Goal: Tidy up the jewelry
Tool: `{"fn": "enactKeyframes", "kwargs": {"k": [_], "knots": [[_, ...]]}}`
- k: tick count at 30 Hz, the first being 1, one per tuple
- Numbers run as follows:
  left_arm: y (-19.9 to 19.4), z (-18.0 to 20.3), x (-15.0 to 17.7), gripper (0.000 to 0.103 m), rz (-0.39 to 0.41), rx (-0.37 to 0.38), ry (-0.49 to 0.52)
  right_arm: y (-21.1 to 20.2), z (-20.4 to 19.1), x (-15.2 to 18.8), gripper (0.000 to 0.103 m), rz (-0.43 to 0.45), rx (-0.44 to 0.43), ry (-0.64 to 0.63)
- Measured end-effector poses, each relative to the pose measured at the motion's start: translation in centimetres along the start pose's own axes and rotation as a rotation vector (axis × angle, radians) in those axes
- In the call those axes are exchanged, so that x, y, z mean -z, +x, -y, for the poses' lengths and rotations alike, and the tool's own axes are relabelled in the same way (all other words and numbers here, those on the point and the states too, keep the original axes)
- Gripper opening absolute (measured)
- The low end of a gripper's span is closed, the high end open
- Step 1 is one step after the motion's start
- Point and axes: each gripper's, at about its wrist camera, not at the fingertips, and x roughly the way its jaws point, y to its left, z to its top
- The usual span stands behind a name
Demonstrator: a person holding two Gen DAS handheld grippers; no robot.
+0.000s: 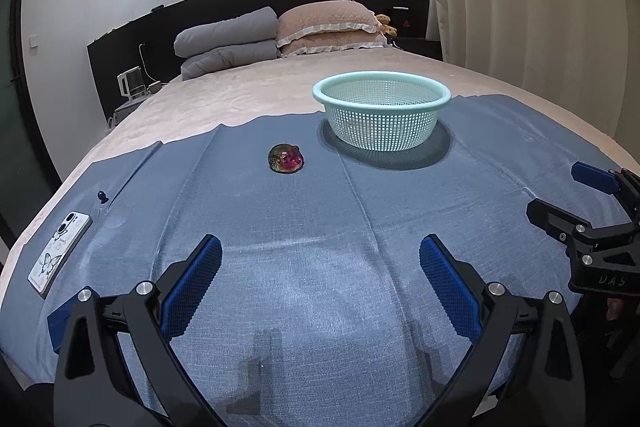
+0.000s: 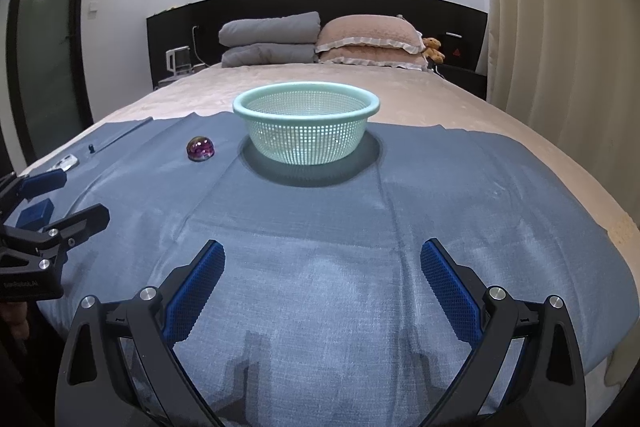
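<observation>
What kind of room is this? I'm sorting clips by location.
A bedroom, most likely: a bed with stacked pink pillows, a folded grey duvet against a dark headboard, curtains alongside.

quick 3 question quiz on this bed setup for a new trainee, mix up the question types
1. True or false: the domed gem piece lies inside the mesh basket.
2. The left gripper is: A open, B shut on the gem piece, C out of view.
3. What flat item lies near the blue cloth's left edge?

Key: 1 false, it lies on the cloth beside the basket. 2 A. 3 a phone in a butterfly case.
</observation>
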Motion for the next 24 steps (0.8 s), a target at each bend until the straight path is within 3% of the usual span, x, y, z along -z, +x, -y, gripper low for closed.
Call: {"fn": "enactKeyframes", "kwargs": {"k": [24], "knots": [[0.28,0.42,0.22,0.097,-0.012,-0.001,0.017,0.30,-0.15,0.05,0.094,-0.017,0.001,-0.003]]}}
